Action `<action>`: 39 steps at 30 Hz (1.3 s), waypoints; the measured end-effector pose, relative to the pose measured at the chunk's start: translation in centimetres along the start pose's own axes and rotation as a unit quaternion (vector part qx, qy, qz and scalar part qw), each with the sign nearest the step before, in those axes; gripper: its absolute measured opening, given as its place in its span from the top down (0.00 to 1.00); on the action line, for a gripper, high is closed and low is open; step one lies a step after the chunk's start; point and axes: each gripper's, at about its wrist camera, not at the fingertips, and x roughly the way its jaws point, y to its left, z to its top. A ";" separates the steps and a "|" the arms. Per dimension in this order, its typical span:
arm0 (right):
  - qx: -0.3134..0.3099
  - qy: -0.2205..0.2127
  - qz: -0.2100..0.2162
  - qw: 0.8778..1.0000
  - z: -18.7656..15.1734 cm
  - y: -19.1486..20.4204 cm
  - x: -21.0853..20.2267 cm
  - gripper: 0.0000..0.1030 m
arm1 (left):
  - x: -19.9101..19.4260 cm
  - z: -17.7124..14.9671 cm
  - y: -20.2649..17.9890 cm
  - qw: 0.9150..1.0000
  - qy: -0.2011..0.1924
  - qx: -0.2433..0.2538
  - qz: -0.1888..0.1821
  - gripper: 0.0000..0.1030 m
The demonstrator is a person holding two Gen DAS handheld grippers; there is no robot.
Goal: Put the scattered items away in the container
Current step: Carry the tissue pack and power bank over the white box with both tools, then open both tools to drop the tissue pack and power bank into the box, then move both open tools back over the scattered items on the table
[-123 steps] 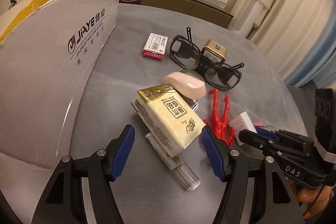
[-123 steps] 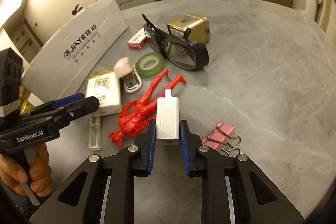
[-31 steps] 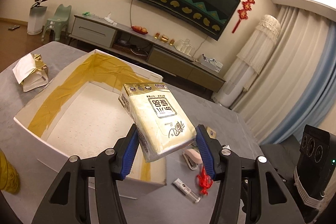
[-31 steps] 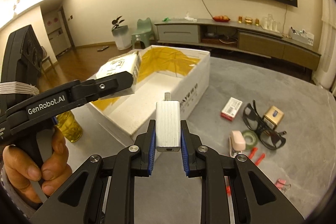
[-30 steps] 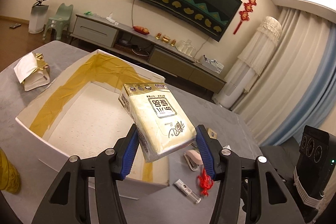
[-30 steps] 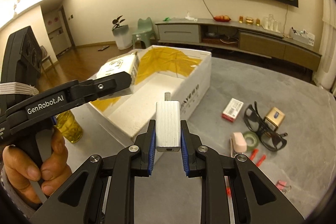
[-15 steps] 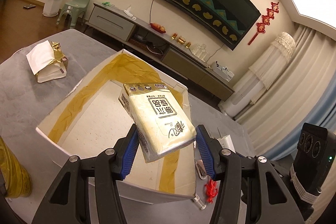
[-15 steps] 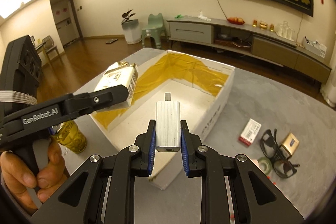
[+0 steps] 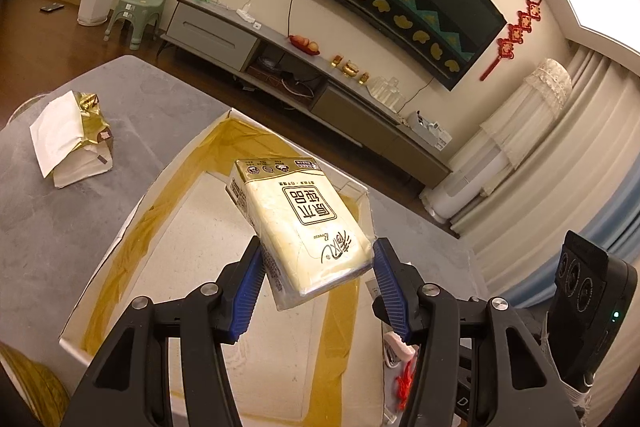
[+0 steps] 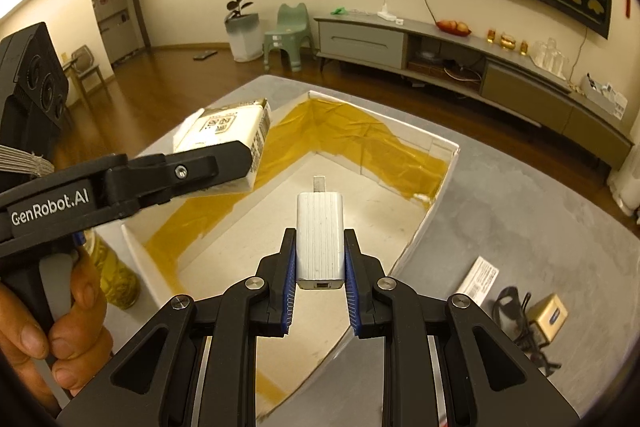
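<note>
Tissue pack (image 9: 304, 227) clamped in left gripper (image 9: 316, 287), white charger (image 10: 320, 235) in right gripper (image 10: 320, 291), both above box (image 10: 436, 211).

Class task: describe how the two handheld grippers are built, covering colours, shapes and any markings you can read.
Both grippers, left gripper and right gripper, have black angular linkage arms with silver pivot screws and ribbed blue finger pads. The left one's side reads "GenRobot.AI" in white, and a black camera block sits on its handle.

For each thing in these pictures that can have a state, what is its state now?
Left gripper: shut on the cream tissue pack.
Cream tissue pack: held, tilted, above the box.
Right gripper: shut on the ribbed silver charger.
Ribbed silver charger: held above the box.
White cardboard box: open, nothing seen inside.
</note>
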 end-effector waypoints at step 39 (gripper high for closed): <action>0.037 -0.020 0.083 0.996 -1.4 -4.1 0.2 0.57 | 4.5 3.5 2.5 0.998 0.039 -0.045 0.013 0.35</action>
